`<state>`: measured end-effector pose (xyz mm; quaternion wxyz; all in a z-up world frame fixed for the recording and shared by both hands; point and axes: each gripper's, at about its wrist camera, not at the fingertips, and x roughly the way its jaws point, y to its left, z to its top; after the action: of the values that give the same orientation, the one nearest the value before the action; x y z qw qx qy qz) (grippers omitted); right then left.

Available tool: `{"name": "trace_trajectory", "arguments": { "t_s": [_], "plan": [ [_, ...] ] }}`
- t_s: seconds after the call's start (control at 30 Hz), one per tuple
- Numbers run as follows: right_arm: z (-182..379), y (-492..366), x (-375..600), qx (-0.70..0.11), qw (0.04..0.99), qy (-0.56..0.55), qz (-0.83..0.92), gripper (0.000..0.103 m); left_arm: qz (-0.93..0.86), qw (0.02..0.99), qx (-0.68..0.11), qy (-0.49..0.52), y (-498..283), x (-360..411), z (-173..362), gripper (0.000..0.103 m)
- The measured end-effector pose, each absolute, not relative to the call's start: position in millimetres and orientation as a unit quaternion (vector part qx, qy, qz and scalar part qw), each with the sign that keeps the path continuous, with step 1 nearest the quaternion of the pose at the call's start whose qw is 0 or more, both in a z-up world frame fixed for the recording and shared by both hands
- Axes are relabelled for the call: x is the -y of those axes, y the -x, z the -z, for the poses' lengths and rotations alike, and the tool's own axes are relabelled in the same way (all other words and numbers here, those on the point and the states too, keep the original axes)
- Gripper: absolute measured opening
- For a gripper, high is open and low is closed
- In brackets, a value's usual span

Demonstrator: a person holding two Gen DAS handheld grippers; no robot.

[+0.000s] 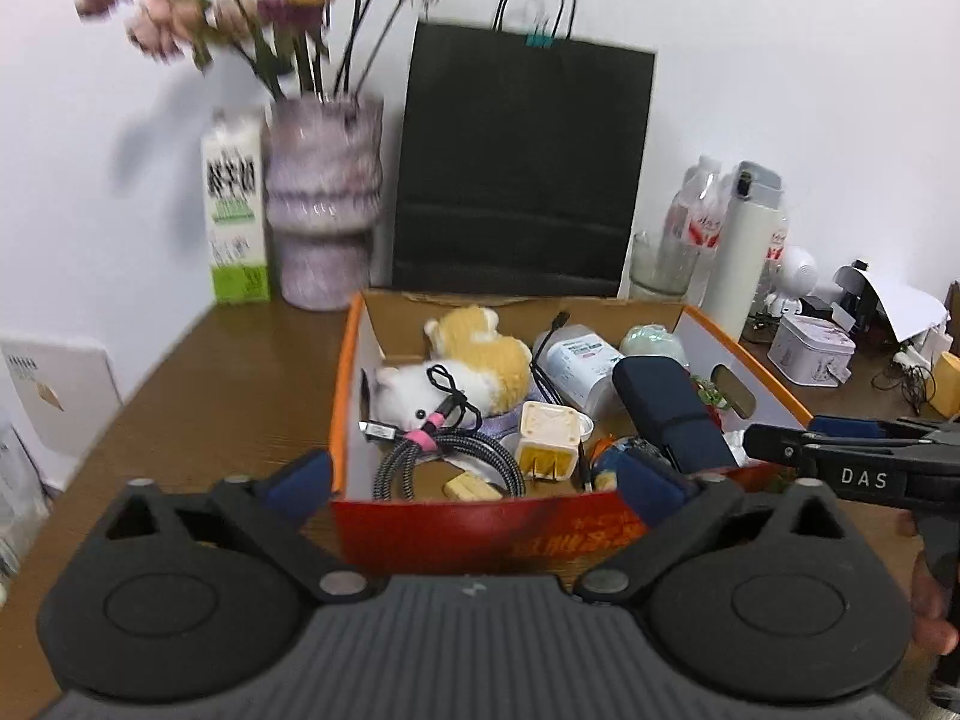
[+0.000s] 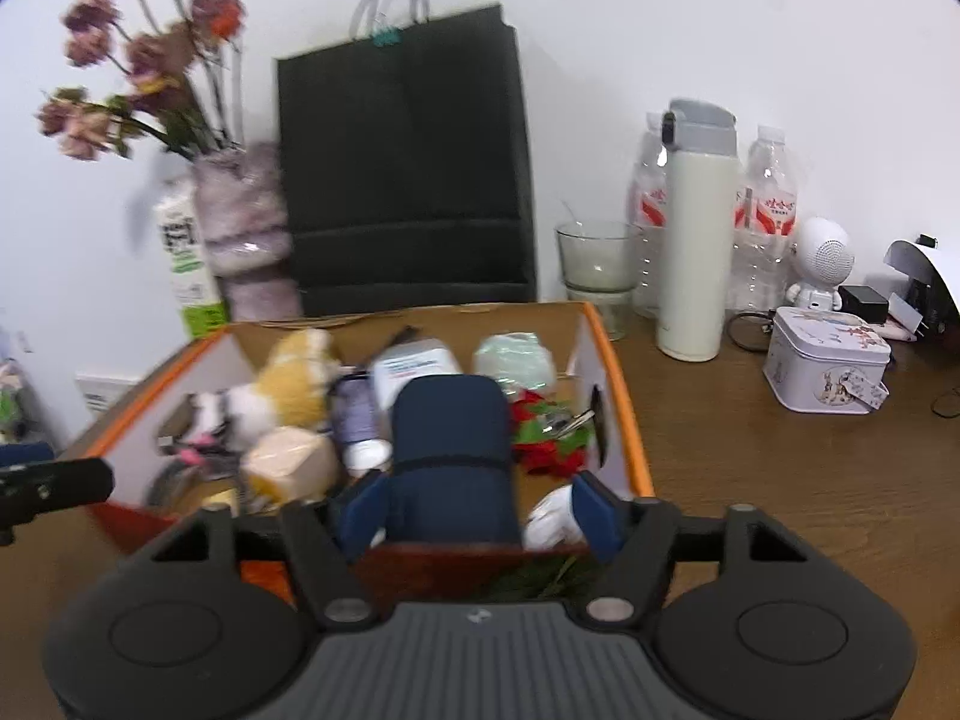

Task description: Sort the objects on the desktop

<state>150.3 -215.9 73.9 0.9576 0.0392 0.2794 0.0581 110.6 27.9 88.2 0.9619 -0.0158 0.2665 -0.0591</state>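
Observation:
An orange-rimmed cardboard box [image 1: 339, 402] sits on the brown desk, also in the right wrist view [image 2: 624, 420]. It holds a plush cat [image 1: 462, 372], a coiled braided cable [image 1: 444, 456], a cream charger plug [image 1: 549, 441], a white bottle [image 1: 579, 360] and a navy case [image 1: 672, 414]. My left gripper [image 1: 480, 480] is open at the box's near wall, empty. My right gripper [image 2: 480, 510] is open, its pads either side of the navy case [image 2: 450, 456] with a gap on the right. The right gripper also shows in the left wrist view [image 1: 840, 456].
A black paper bag [image 1: 522, 162], a vase of flowers [image 1: 324, 204] and a carton [image 1: 234, 210] stand behind the box. To the right are a glass [image 2: 597, 264], a cream thermos [image 2: 696, 234], water bottles [image 2: 768, 216], a white tin [image 2: 825, 369] and a small white robot figure [image 2: 822, 264].

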Motion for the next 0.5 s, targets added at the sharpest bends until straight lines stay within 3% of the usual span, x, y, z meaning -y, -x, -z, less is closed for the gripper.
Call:
{"name": "trace_trajectory", "arguments": {
  "t_s": [0.5],
  "plan": [
    [-49.5,33.9,176.0,-0.321,0.944,-0.017,-0.079,0.085,-0.02,0.95,-0.304,0.061,43.6,-41.8,-31.5,0.103]
  ]
}}
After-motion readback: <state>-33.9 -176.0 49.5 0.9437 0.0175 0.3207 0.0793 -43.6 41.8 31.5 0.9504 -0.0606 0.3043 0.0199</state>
